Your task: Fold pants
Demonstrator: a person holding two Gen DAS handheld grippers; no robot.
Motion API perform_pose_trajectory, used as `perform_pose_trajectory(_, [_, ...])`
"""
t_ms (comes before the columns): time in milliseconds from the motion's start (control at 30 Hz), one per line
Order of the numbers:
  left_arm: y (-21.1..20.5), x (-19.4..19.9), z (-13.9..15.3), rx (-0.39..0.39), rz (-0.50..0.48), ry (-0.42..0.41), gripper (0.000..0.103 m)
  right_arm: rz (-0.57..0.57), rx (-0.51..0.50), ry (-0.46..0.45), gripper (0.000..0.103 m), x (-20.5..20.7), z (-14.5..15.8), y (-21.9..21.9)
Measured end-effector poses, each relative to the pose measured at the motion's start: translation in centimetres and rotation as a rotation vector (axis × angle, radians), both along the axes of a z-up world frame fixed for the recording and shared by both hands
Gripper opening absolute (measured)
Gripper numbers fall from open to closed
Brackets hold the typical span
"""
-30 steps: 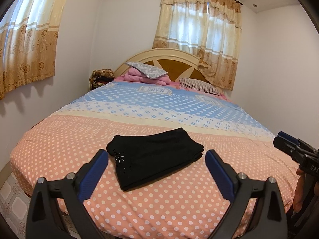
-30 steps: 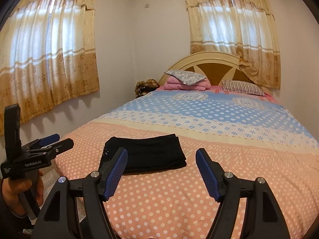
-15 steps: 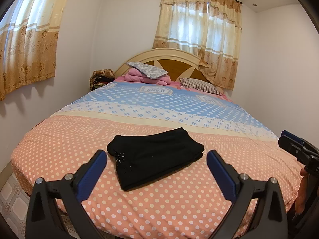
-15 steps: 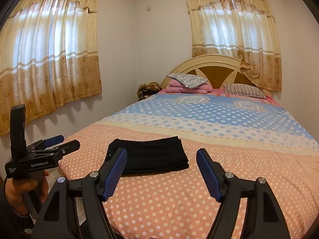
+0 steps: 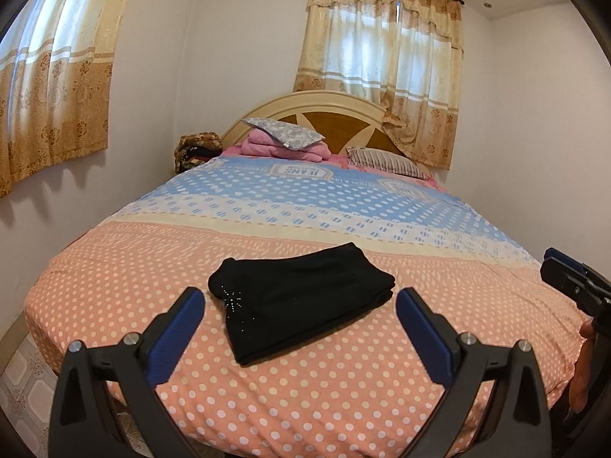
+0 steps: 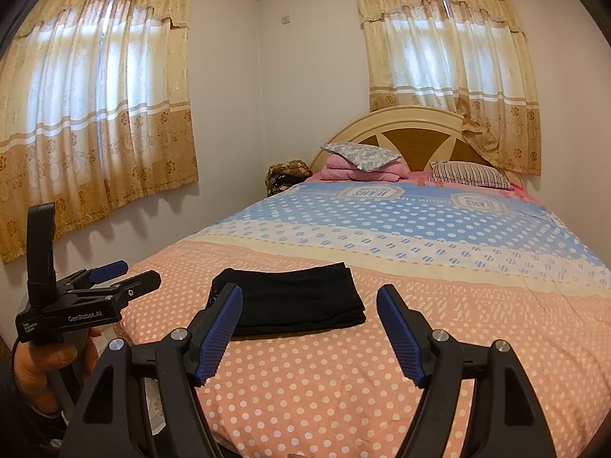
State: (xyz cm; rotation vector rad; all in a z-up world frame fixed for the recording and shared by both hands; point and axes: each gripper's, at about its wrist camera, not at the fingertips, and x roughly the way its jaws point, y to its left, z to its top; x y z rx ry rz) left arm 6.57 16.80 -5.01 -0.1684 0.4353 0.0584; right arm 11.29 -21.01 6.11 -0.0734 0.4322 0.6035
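Observation:
Black pants (image 5: 301, 297) lie folded into a compact rectangle on the orange dotted part of the bed (image 5: 343, 381), with small sparkly studs near their left corner. They also show in the right wrist view (image 6: 298, 307). My left gripper (image 5: 299, 307) is open and empty, held back from the bed's foot with the pants seen between its fingers. My right gripper (image 6: 309, 305) is open and empty, also back from the bed. The left gripper shows from the side in the right wrist view (image 6: 126, 276); the right gripper shows at the left wrist view's right edge (image 5: 561, 271).
Pillows and a pink folded blanket (image 5: 286, 145) lie at the headboard (image 6: 420, 126). A brown bag (image 6: 286, 175) sits in the far left corner. Curtained windows (image 6: 95, 114) line the left and back walls. Tiled floor (image 5: 23, 389) lies left of the bed.
Both grippers have drawn back and risen slightly from the bed, still open. The folded pants have not moved.

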Motion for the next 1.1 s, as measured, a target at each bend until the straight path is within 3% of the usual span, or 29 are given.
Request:
perform_pose_trajectory(633, [-1.6,0.1,0.3,0.099,0.004,0.006,0.103,0.006,-0.011,-0.023,0.078,-0.3,-0.1,0.6])
perform_pose_trajectory(1100, [-1.9,0.3,-0.8,0.107,-0.002,0.037,0.103,0.013,-0.034,-0.010,0.078,-0.3,-0.8,0.9])
